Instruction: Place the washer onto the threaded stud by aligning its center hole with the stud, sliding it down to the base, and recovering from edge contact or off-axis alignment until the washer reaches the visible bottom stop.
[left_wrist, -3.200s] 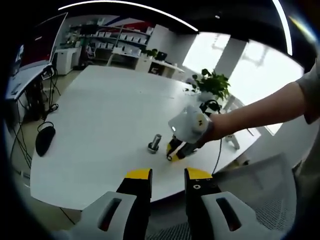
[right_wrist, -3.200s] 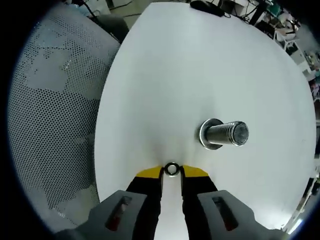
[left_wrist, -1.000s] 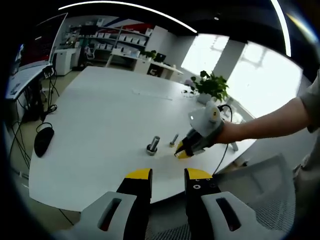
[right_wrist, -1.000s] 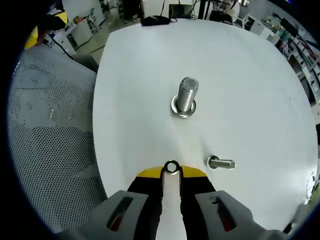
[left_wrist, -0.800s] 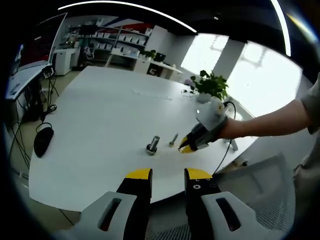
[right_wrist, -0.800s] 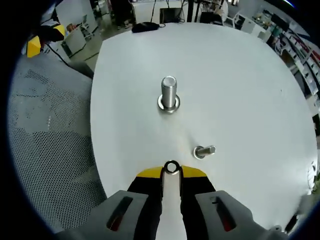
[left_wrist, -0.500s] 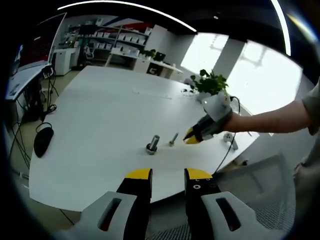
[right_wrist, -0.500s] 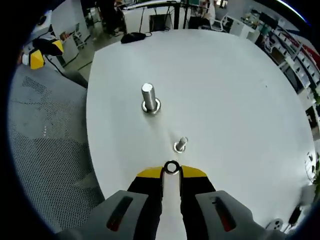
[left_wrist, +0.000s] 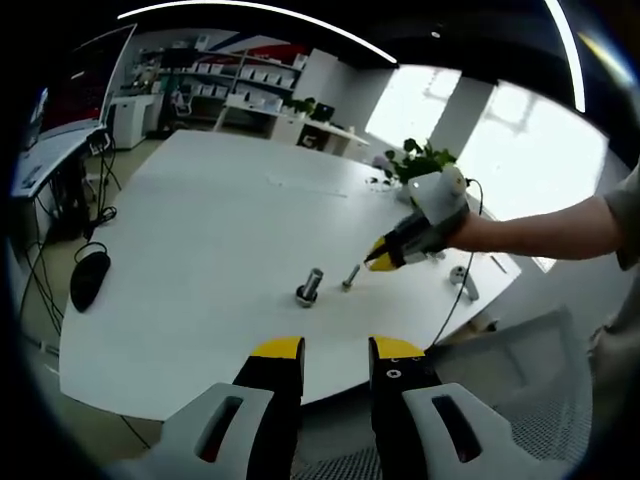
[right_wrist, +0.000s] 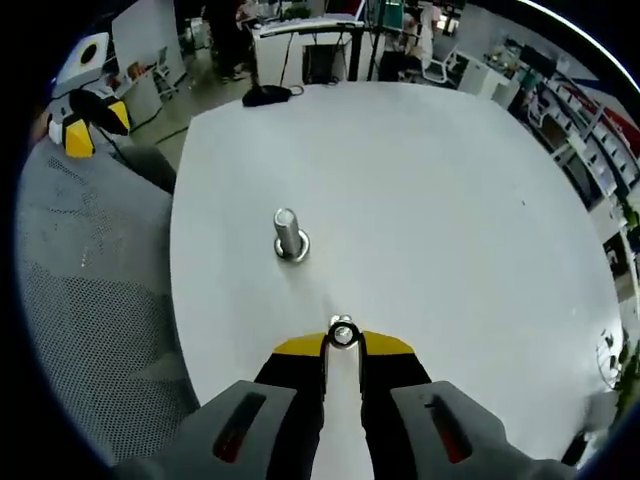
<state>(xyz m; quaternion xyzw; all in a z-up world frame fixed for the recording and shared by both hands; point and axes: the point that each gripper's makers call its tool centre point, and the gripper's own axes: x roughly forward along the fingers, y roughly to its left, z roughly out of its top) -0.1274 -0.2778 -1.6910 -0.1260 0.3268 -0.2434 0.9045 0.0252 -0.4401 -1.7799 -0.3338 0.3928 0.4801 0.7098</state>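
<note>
A big white table (left_wrist: 200, 230) holds two bolts. In the left gripper view, the large bolt (left_wrist: 309, 287) stands straight up on its wide head, and the small bolt (left_wrist: 349, 278) stands just beside it. The right gripper (left_wrist: 379, 262) hangs in the air above the small bolt, held by a person's hand (left_wrist: 470, 232). In the right gripper view, the right gripper (right_wrist: 343, 343) has its yellow-tipped jaws nearly closed, pinching a small metal washer (right_wrist: 343, 333) by its edge. The washer sits right over the small bolt, so the bolt is mostly hidden behind it. You cannot tell if the washer touches the bolt. The large bolt (right_wrist: 289, 235) stands a little farther away on the table (right_wrist: 440, 200). The left gripper (left_wrist: 334, 352) waits low near the table edge, jaws a small way apart with nothing between them. A black mouse (left_wrist: 90, 278) lies on the far left side of the table. A green plant (left_wrist: 420, 160) sits at the far edge.
</note>
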